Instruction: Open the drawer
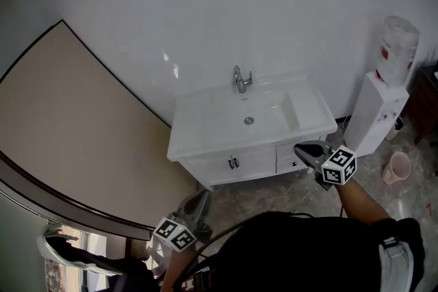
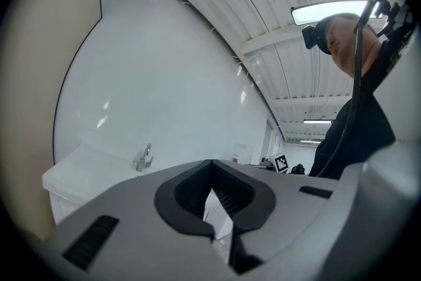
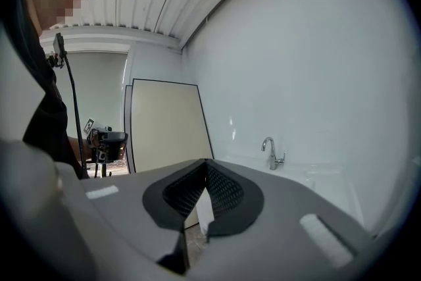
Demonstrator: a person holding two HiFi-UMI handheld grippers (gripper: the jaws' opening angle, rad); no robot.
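Right tongs [image 1: 298,147] (jaws pressed together) near the white vanity drawer [image 1: 285,152]

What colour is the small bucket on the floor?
Pale pink; the small round bucket shows only in the head view.

We wear a black top [image 1: 294,253] and a black headset [image 2: 314,36], with a thin black cable [image 2: 357,56] hanging down our front. Our left gripper [image 1: 202,196] and right gripper [image 1: 306,148] both have smooth grey shells and black ribbed pads [image 2: 231,194]. Each carries a cube [image 1: 339,166] of black-and-white square markers.
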